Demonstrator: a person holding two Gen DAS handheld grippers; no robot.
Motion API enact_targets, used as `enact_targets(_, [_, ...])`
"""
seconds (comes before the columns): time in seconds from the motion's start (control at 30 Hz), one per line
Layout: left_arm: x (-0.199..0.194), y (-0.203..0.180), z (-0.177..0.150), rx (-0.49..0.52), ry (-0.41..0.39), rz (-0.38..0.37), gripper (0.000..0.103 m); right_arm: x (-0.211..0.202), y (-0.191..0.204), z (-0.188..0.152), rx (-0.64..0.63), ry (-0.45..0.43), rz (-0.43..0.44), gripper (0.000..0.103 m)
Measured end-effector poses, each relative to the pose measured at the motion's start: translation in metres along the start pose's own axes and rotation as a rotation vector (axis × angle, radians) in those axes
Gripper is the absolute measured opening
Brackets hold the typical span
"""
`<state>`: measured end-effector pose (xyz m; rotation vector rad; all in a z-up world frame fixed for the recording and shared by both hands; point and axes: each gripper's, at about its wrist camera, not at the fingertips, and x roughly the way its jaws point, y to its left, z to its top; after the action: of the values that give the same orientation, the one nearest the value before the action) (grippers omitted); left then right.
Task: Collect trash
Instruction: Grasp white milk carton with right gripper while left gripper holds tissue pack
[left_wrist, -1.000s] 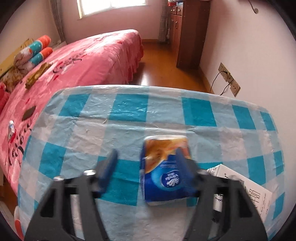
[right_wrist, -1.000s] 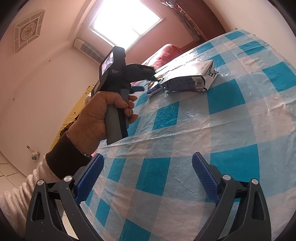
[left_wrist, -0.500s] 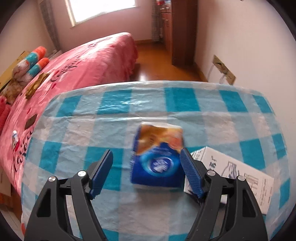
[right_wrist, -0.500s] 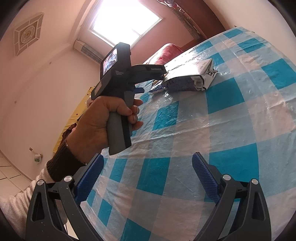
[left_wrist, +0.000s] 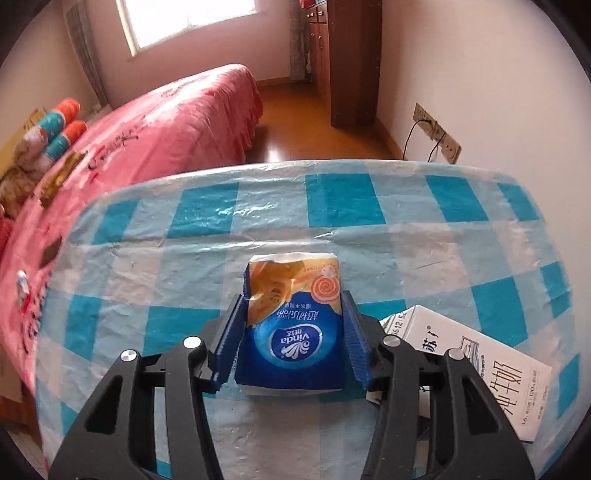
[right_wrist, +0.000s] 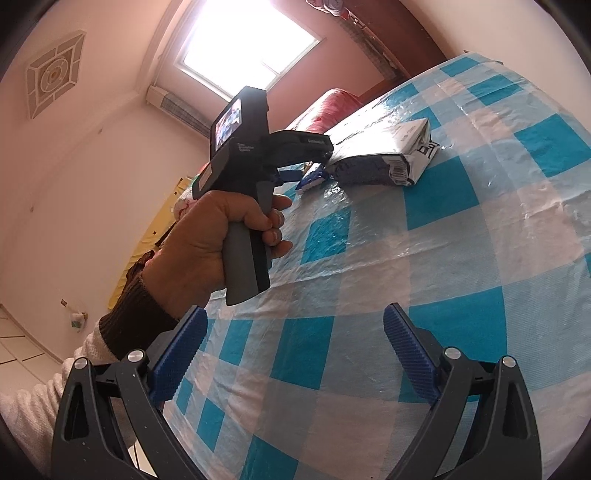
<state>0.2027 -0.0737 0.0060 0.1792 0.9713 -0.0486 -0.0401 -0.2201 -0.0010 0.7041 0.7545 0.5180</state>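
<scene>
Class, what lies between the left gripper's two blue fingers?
The blue-and-orange tissue pack, pressed by both fingers of the left gripper, shown in the left wrist view.

The tissue pack (left_wrist: 291, 332) at lower centre of the left wrist view is glossy printed plastic film, crinkled at its torn top. The left gripper (left_wrist: 292, 343) has matt black plastic arms, ribbed blue pads and shiny metal pins. The tablecloth (left_wrist: 332, 206) is thin, wrinkled plastic sheet with a wet-looking sheen. At lower right lies a smooth white printed cardboard carton (left_wrist: 476, 365). The bed (left_wrist: 155, 122), upper left, wears soft matt pink cloth.
</scene>
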Motion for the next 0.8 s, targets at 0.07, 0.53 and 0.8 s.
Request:
enact_targets(0.07, [-0.002, -0.003, 0.0, 0.005, 0.0, -0.006, 0.047, -0.001, 0.0, 0.0, 0.002, -0.002, 0.002, 0.095])
enact_targets(0.53, [-0.013, -0.066, 0.02, 0.227, 0.025, -0.097, 0.044, -0.006, -0.003, -0.002, 0.003, -0.013, -0.006, 0.095])
enact_targets(0.8, [-0.04, -0.074, -0.033, 0.349, 0.061, -0.165, 0.043, -0.02, -0.009, 0.004, 0.023, -0.047, -0.028, 0.095])
